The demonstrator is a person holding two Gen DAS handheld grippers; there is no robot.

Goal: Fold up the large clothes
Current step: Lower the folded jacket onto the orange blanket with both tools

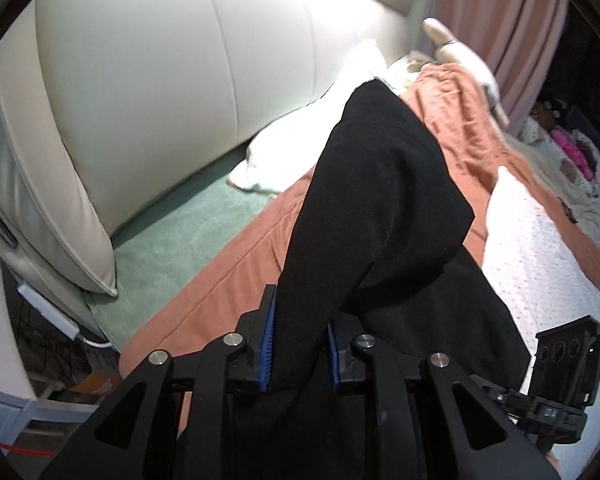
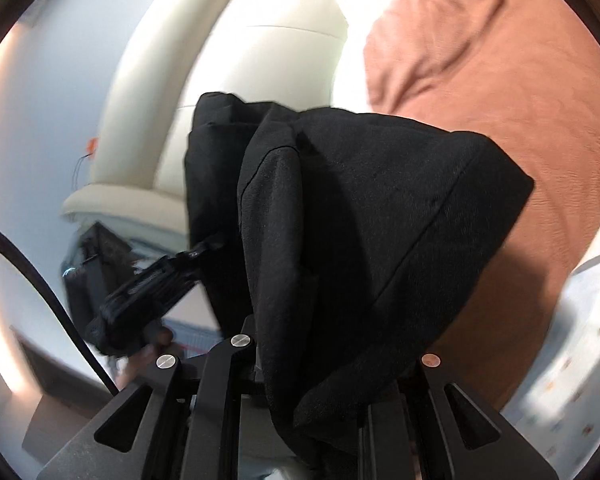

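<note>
Bed (image 1: 168, 248): green sheet bare beside cream padded headboard (image 1: 160, 80). Terracotta blanket (image 1: 456, 120) spread across bed away from headboard, rumpled. White pillow (image 1: 300, 152) against headboard foot, touching blanket edge. White dotted cushion (image 1: 540, 264) on blanket, well apart from headboard. Pale plush toy (image 1: 472, 68) at blanket's far end.

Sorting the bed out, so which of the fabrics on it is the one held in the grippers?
The black garment: both the left gripper and the right gripper clamp it, while the terracotta blanket and white pillow lie untouched.
</note>
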